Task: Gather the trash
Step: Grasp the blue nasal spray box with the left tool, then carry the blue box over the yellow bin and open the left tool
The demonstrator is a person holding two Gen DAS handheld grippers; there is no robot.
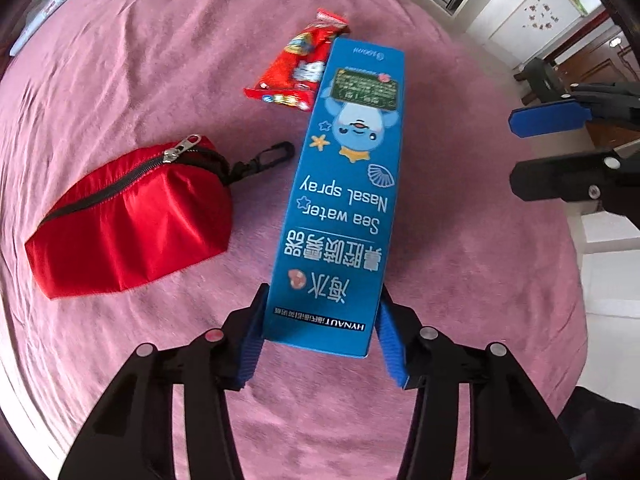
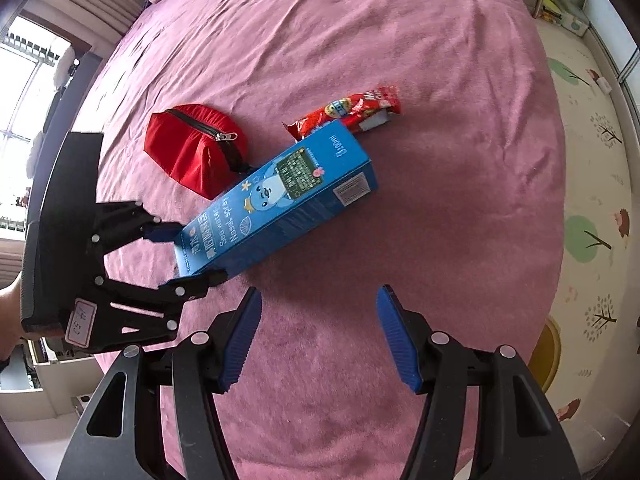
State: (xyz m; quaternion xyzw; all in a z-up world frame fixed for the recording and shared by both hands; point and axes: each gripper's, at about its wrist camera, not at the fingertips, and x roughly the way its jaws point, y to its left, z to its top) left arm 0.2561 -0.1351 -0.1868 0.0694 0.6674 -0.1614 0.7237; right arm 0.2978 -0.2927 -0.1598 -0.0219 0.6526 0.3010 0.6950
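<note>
A: Where does the blue nasal spray box [image 1: 344, 184] sit against the left claw [image 1: 320, 328]?

B: Its near end is right between the blue pads [image 1: 250, 344], and it runs lengthwise away from the claw across the pink bed [image 1: 120, 60]. The right wrist view shows that end lifted a little, the far end resting on the blanket. The pads look to be against both long sides, so I'd call it a grip on the box, though a very fresh one.

A: And the right claw [image 2: 318, 336]?

B: Half spread with nothing between its fingers, hanging over bare blanket just to the side of the box.

A: What would make this pickup go well?

B: The hold is at the very end of a long, light carton, so I'd expect it to droop or swing. I'd squeeze only enough to hold without crushing the card, then lift straight up before carrying it off.

A: Anything close by to mind?

B: The red snack wrapper [image 1: 298, 66] lies just beyond the box's far end, touching or nearly so; it could get dragged. The red zip pouch [image 1: 128, 220] sits off to the claw's left, near but apart.
</note>
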